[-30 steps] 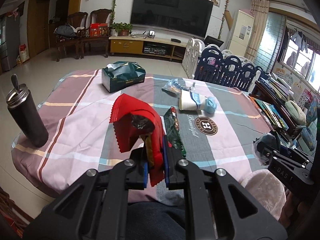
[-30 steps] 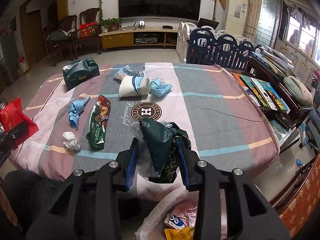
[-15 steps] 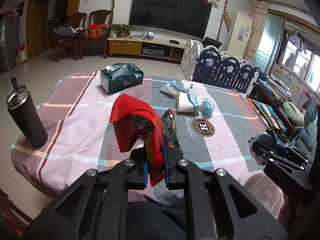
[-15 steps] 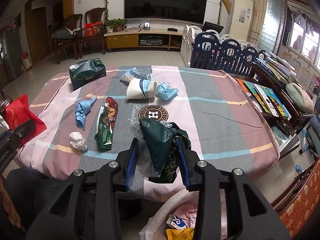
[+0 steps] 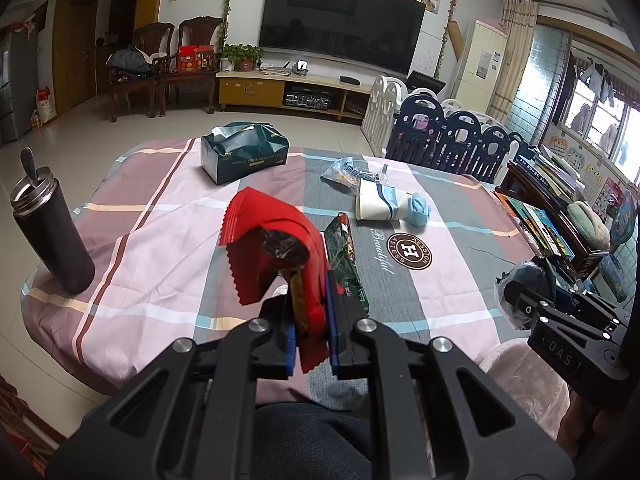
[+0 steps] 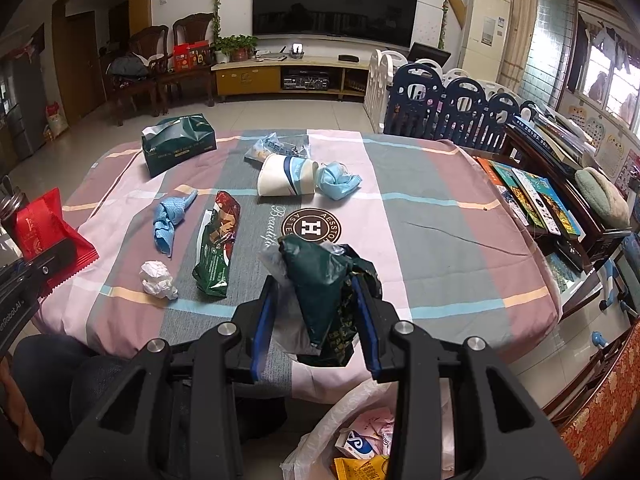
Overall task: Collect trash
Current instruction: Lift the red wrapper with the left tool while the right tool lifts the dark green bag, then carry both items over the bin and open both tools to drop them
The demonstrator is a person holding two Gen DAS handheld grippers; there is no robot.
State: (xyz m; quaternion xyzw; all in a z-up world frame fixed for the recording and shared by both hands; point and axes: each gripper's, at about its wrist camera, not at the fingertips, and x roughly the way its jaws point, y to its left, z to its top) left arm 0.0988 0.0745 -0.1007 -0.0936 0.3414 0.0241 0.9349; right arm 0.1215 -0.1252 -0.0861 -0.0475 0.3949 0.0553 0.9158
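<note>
The left gripper [image 5: 311, 332] pinches a red wrapper [image 5: 272, 240] above the table's near edge, while the right gripper [image 6: 316, 320] clamps dark green packaging [image 6: 320, 284] over the lined trash bin [image 6: 320, 432].

Glossy red foil wrapper [image 5: 276, 236]; crinkly green plastic bag [image 6: 320, 280]; matt cloth-covered table [image 6: 420, 216]; crumpled paper ball [image 6: 157, 279]; brushed-metal flask lid [image 5: 34, 196].

Red wrapper [image 5: 276, 248] in left claw [image 5: 311, 336], green wrapper [image 6: 320, 280] in right claw [image 6: 316, 320]
</note>
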